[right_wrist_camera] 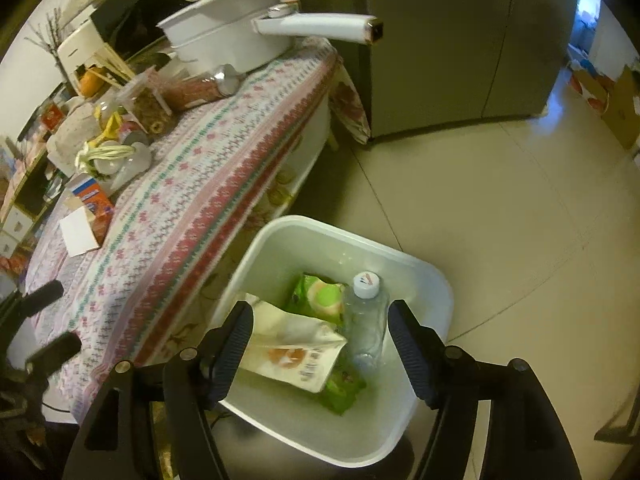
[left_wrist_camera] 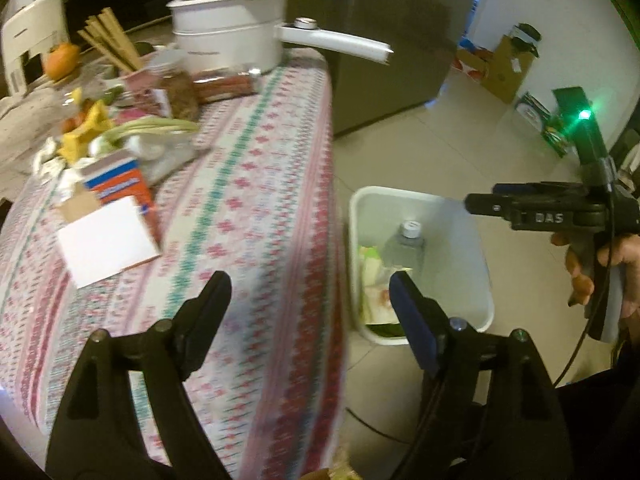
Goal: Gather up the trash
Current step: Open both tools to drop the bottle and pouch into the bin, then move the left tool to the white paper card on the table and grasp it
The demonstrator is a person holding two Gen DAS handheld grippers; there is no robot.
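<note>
- My right tongs [right_wrist_camera: 320, 340] are hanging spread, pinching nothing, straight above the white bin [right_wrist_camera: 436, 280] on the floor.
- Below their tips, a clear plastic bottle [right_wrist_camera: 366, 320], a white snack pouch [right_wrist_camera: 292, 348] and green wrappers [right_wrist_camera: 320, 296] are lying inside the bin.
- My left tongs [left_wrist_camera: 308, 304] are also standing spread and empty, over the table edge [left_wrist_camera: 256, 216], with the bin just to their right.
- Farther ahead of them, an orange box [left_wrist_camera: 120, 188] and a white pot [left_wrist_camera: 228, 28] are sitting on the tablecloth.
</note>
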